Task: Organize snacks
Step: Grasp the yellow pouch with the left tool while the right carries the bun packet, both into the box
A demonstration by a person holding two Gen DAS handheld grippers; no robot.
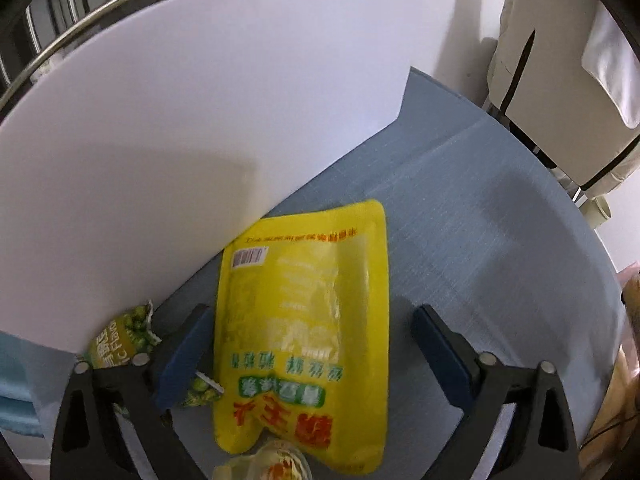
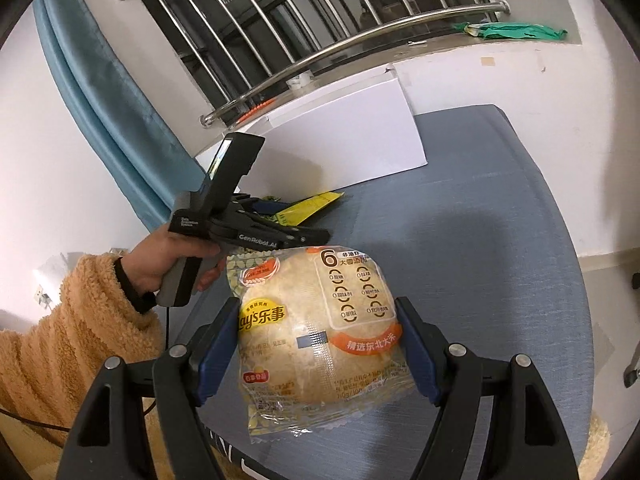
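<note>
Left wrist view: left gripper (image 1: 312, 344) has its fingers spread wide, straddling a yellow snack pouch (image 1: 304, 332) lying flat on the blue table (image 1: 480, 240). Left finger (image 1: 184, 356) sits close to the pouch edge, right finger (image 1: 440, 356) stands apart from it, so nothing is clamped. A small green pea packet (image 1: 124, 336) lies just left of the left finger, by the foot of the white board (image 1: 180, 120), partly hidden under the finger. Bottom edge shows the top of the clear Lay's rice cracker bag (image 1: 268, 460).

Right wrist view: right gripper (image 2: 320, 344) brackets that Lay's rice cracker bag (image 2: 320, 332) near the table's front edge. Both blue pads touch or nearly touch its sides; grasping versus only touching, cannot tell. Only this view shows the left hand (image 2: 168, 268) in a fuzzy orange sleeve (image 2: 60, 340) holding the left gripper (image 2: 280, 224) beyond the bag, and the yellow pouch (image 2: 316, 204) edge-on under it. Window bars (image 2: 280, 20) and blue curtain (image 2: 100, 100) show behind.
</note>
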